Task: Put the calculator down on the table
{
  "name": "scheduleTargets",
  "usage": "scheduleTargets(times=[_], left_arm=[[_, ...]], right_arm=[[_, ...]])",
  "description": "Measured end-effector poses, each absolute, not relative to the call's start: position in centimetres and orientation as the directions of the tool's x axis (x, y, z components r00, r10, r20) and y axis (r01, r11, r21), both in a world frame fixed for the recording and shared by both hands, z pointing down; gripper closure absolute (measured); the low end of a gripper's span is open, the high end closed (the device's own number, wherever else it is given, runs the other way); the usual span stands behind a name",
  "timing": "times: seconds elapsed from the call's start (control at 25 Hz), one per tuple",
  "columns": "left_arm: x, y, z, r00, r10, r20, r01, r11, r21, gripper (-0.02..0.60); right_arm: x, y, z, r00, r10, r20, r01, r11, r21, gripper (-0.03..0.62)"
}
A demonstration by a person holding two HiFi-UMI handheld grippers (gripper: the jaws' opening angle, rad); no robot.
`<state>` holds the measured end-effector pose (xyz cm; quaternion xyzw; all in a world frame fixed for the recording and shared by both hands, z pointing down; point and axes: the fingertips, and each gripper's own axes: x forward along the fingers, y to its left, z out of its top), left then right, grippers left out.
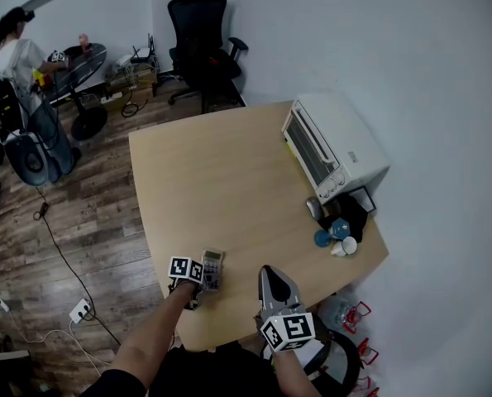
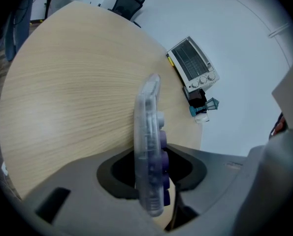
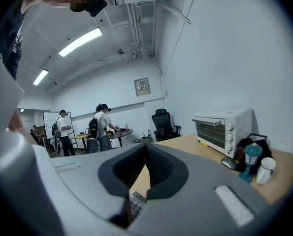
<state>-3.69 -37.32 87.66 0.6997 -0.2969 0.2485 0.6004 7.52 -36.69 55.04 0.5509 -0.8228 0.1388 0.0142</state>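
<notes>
My left gripper (image 2: 151,157) has its fingers closed on the calculator (image 2: 150,146), which I see edge-on: a clear casing with purple keys bulging to one side. From the head view it sits over the near left part of the tabletop (image 1: 221,180), close to the front edge. I cannot tell whether it touches the wood. My right gripper (image 3: 146,147) hangs just beside it with its fingers brought together at the tips and nothing between them.

Very little writing can be read. The small label (image 1: 352,157) on top of the white toaster oven (image 1: 332,143) is too small to make out, and so is the panel (image 3: 143,86) on the far wall. The cubes on both grippers carry only black-and-white square markers.

The tabletop is pale wood grain, bare across its middle. The oven stands at its right edge, and near it are a grey mouse (image 1: 313,208), a teal lantern (image 1: 338,228) and a white cup (image 1: 349,245). A black office chair (image 1: 203,31) stands beyond the far edge, against a plain white wall. The floor (image 1: 88,222) is dark wood plank, with cables and a white power strip (image 1: 80,310). A person (image 1: 14,52) stands at a round table far left, and tube lights (image 3: 80,41) run along the ceiling.
</notes>
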Motion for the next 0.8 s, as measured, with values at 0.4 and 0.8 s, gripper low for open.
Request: scheduleTargets(times=[0.4, 0.8], left_arm=[[-5.0, -38.4, 87.6, 0.529, -0.182, 0.829, -0.842, -0.235, 0.486, 0.329], [-6.2, -38.8, 87.7, 0.429, -0.219, 0.877, -0.892, -0.258, 0.371, 0.238]], right_arm=[[7.5, -37.4, 55.3, -0.407, -0.896, 0.179, -0.9, 0.36, -0.244, 0.583], [6.9, -38.1, 55.9, -0.424, -0.886, 0.187, -0.894, 0.377, -0.243, 0.583]])
